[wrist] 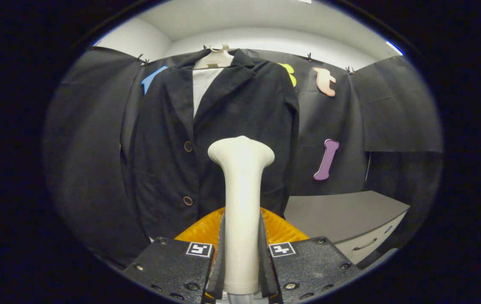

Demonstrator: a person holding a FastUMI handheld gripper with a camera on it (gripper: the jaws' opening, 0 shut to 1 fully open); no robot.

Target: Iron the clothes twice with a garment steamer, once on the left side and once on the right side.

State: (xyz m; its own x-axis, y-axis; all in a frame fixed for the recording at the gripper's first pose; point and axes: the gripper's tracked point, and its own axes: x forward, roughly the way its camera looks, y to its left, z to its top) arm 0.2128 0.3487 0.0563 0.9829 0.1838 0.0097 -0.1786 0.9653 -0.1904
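- Gripping the garment steamer [241, 202] by its pale, upright handle, the gripper [241, 270] has both fingers pressed against the handle's sides, closed as far as the handle allows; the handle rises from between the fingers and flares into a wider, rounded head at the top.
- Hanging just beyond the steamer's head, a dark jacket [223, 139] faces the fingers on a pale hanger [215, 59]; its lapels are open over a white panel [204, 86] at the chest, and two round buttons [188, 146] sit down its front, to the left of the handle.
- Showing behind the lower part of the handle, an orange ribbed thing [282, 228] lies just ahead of the fingers; it may be the steamer's own base, though too little of it shows to tell.
- Standing to the right of the jacket, a grey cabinet [346, 219] with a drawer handle on its front is set apart from the steamer; black cloth covers the wall behind both.
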